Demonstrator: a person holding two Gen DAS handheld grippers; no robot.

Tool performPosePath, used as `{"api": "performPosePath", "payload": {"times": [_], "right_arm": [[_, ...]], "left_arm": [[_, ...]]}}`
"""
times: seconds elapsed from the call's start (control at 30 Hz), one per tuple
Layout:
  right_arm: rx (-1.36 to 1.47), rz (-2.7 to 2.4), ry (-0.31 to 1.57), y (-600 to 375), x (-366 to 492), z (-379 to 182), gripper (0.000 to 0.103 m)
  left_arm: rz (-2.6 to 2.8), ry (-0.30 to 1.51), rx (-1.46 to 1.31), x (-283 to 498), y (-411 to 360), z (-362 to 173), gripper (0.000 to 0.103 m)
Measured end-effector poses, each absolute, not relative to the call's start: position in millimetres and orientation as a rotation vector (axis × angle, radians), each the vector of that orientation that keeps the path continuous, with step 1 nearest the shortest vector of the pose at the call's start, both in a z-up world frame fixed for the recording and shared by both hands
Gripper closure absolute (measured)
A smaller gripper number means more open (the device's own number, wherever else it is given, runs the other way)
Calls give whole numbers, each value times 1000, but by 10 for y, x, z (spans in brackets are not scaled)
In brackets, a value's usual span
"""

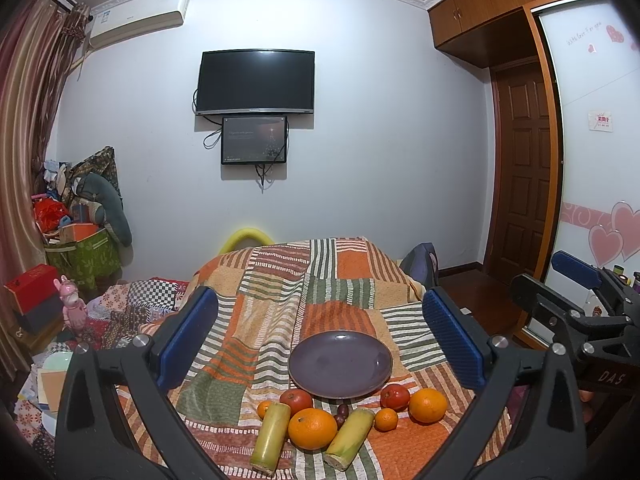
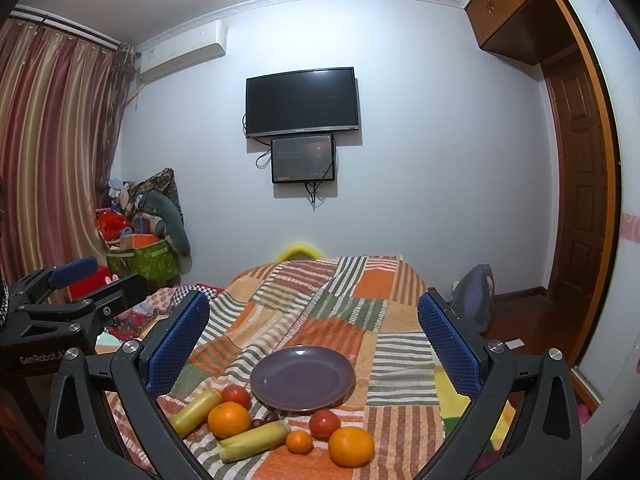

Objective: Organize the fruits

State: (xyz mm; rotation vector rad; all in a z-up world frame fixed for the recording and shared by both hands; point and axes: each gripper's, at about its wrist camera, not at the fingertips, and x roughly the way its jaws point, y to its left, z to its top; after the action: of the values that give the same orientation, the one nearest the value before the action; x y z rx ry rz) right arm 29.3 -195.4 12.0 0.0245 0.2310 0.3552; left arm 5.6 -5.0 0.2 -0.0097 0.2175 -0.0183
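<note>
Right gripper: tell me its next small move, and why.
Probably lower the right gripper, jaws wide open and holding nothing, toward the big orange nearest it. The purple plate is empty and all the fruit lies on the striped blanket in front of it, so one piece must be picked first.

Evenly lit from overhead, cool and slightly bluish, brightest on the wall (image 1: 360,140). Soft, short shadows under the plate (image 1: 340,364) and fruit. Faint glare on the TV (image 1: 256,80). Strong fisheye bending at the edges, black corners. Mostly sharp; near fingers (image 2: 176,344) a little soft.
</note>
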Motion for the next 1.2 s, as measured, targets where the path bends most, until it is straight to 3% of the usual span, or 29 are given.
{"api": "performPosePath", "payload": {"times": [0.37,0.47,0.6,0.67,0.8,1.2], "right_arm": [[9,362,279,-1916,440,-25,1],[11,379,308,-1935,503,-87,12],[16,388,373,-1963,618,-218,22],[13,383,403,-1986,674,-284,28],[-3,357,449,-2038,757,-410,28],[-23,311,730,-2236,1092,-962,28]], "left_arm": [[-29,245,2,137,-28,-91,0],[-35,273,-3,209,25,-153,3],[-22,333,15,361,82,-267,18],[-28,374,4,455,143,-346,21],[-21,445,-16,624,288,-516,25],[-15,733,-54,1124,660,-1294,26]]}}
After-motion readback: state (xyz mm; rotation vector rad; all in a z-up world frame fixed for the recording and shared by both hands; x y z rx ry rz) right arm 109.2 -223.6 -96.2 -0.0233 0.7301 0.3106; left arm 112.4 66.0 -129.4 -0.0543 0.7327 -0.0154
